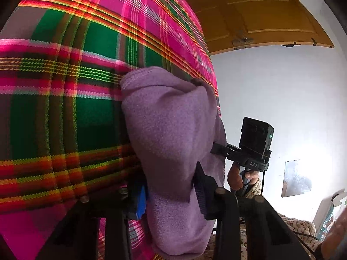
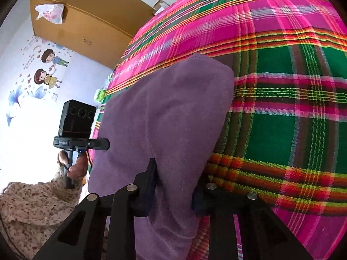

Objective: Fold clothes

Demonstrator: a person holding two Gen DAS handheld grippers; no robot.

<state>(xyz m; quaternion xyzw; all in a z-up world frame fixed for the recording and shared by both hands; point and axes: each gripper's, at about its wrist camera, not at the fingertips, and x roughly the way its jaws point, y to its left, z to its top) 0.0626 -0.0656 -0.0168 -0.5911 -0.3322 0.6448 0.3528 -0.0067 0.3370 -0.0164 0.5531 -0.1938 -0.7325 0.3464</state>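
Observation:
A purple fleece garment point(image 1: 171, 130) is lifted off the plaid bedsheet point(image 1: 65, 86) and hangs bunched between both grippers. In the left wrist view my left gripper point(image 1: 171, 197) is shut on a thick fold of it, the blue-padded finger point(image 1: 141, 203) pressing from the left. In the right wrist view the same garment point(image 2: 169, 112) fills the middle, and my right gripper point(image 2: 175, 188) is shut on its lower edge. Each view shows the other tool's black camera housing point(image 1: 257, 138) point(image 2: 78, 119) beside the cloth, held by a hand; its fingertips are hidden behind the fabric.
The pink, green and orange plaid sheet point(image 2: 282, 119) covers the bed. A yellow wooden door point(image 1: 260, 21) lies beyond it on one side, a large cardboard box point(image 2: 86, 21) and a wall with cartoon stickers point(image 2: 47, 69) on the other. A floral sleeve point(image 2: 32, 205) sits low left.

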